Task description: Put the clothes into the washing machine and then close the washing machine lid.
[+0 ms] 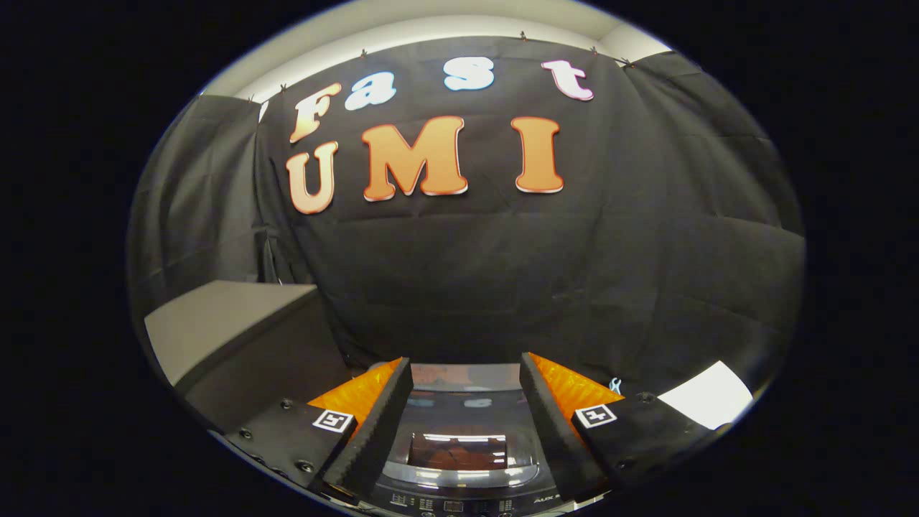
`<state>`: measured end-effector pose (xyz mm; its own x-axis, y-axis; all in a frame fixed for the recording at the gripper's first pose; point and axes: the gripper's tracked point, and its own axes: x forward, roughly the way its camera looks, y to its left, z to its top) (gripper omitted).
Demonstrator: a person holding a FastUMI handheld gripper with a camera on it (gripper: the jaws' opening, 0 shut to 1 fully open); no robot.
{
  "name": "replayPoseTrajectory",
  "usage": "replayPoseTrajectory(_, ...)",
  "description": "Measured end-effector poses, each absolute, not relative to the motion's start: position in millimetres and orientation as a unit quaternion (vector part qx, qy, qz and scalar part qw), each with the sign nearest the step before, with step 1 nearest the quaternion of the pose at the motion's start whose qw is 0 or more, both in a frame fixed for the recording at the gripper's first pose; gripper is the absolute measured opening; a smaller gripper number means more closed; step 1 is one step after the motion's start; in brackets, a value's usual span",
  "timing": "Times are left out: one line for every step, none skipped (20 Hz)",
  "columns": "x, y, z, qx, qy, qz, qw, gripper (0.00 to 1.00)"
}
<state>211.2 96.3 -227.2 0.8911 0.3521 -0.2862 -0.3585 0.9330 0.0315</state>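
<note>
The washing machine (467, 495) sits low between and just below my fingers, seen from above its front. Its dark glass lid (463, 438) lies flat and closed, with reflections on the pane and a dim reddish patch showing through the window. The control panel runs along the near edge under the lid. My gripper (465, 380) hangs above the lid with its two fingers spread wide apart and nothing between them. Whether any clothes lie inside I cannot tell.
A grey box-like cabinet (230, 323) stands to the left of the machine. A white sheet or board (707, 398) lies to the right, beyond the right finger. The black cloth wall hangs right behind the machine.
</note>
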Motion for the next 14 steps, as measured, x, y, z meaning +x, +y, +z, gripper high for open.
replayPoseTrajectory(208, 98, -210, -0.008, 0.134, 0.185, 0.973, 0.96)
replayPoseTrajectory(202, 97, -194, -0.006, 0.123, 0.186, 0.975, 0.96)
replayPoseTrajectory(198, 97, -177, -0.005, 0.112, 0.185, 0.976, 0.96)
replayPoseTrajectory(193, 97, -159, -0.002, 0.101, 0.183, 0.978, 0.96)
replayPoseTrajectory(187, 97, -144, 0.0, 0.093, 0.182, 0.979, 0.96)
replayPoseTrajectory(180, 96, -128, 0.003, 0.085, 0.181, 0.98, 0.96)
replayPoseTrajectory(172, 97, -115, 0.007, 0.08, 0.18, 0.98, 0.96)
replayPoseTrajectory(159, 97, -100, 0.01, 0.075, 0.178, 0.981, 0.96)
replayPoseTrajectory(150, 96, -88, 0.014, 0.07, 0.175, 0.982, 0.96)
replayPoseTrajectory(141, 95, -78, 0.014, 0.064, 0.172, 0.983, 0.96)
replayPoseTrajectory(133, 97, -69, 0.012, 0.059, 0.169, 0.984, 0.96)
replayPoseTrajectory(123, 97, -61, 0.009, 0.054, 0.165, 0.985, 0.96)
replayPoseTrajectory(114, 98, -54, 0.006, 0.05, 0.162, 0.986, 0.96)
replayPoseTrajectory(104, 99, -47, 0.004, 0.048, 0.158, 0.986, 0.96)
